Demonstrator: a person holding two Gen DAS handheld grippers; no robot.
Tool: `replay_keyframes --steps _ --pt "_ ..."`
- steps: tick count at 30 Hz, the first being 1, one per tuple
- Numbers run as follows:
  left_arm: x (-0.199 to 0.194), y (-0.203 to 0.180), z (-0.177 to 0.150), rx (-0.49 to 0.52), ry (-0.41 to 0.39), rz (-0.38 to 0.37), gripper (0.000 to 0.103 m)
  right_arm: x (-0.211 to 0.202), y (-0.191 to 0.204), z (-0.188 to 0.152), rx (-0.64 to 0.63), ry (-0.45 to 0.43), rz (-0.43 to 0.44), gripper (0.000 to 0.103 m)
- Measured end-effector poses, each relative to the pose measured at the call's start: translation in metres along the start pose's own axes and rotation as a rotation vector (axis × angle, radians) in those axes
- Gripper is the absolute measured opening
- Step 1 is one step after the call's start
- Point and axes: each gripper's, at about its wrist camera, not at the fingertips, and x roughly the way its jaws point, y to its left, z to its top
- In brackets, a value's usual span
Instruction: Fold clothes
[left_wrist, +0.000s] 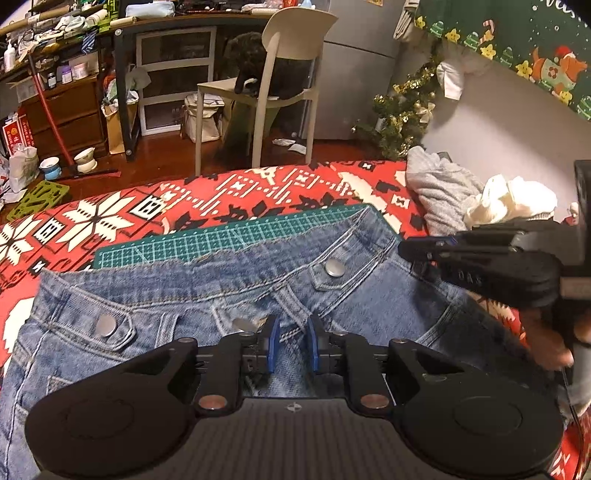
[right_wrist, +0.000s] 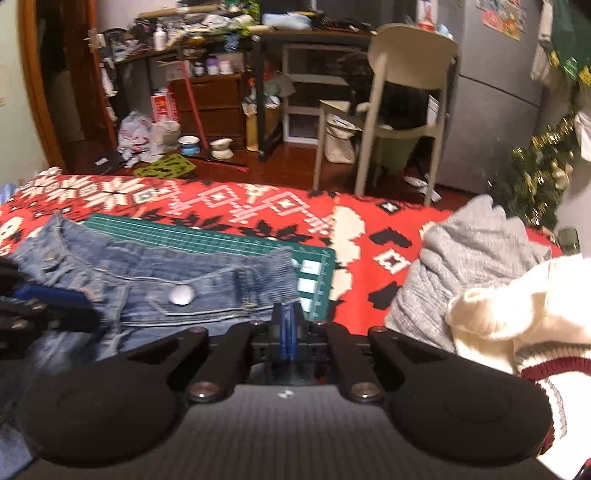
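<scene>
My left gripper (left_wrist: 292, 341) pinched a fold of the blue denim jeans (left_wrist: 207, 295) on the green cutting mat (left_wrist: 207, 238); my right gripper (right_wrist: 287, 325) sat pressed together at their edge.

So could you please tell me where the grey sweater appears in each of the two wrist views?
Left wrist view: the grey sweater lies at the right edge of the middle, behind the right gripper.
Right wrist view: it fills the right of the middle, behind a cream garment.
Shared landmark: the green cutting mat under the jeans.
</scene>
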Motion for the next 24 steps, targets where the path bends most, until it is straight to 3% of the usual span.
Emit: replay_keyframes --steps 11,14,20,24 --pt "0.021 0.013 0.015 -0.051 0.016 -0.026 0.015 0.044 0.002 0.031 -0.008 -0.002 -0.022 0.0" --pt "0.019 0.015 0.013 -0.052 0.015 -0.028 0.014 0.052 -0.003 0.036 0.015 -0.005 -0.054 0.005" --pt "0.004 0.01 0.014 -0.044 -0.009 -0.061 0.011 0.01 -0.018 0.03 0.071 -0.041 0.02 0.005" --pt "0.001 -0.003 0.013 -0.029 -0.012 -0.105 0.011 -0.012 -0.025 0.005 0.064 -0.004 0.054 0.004"
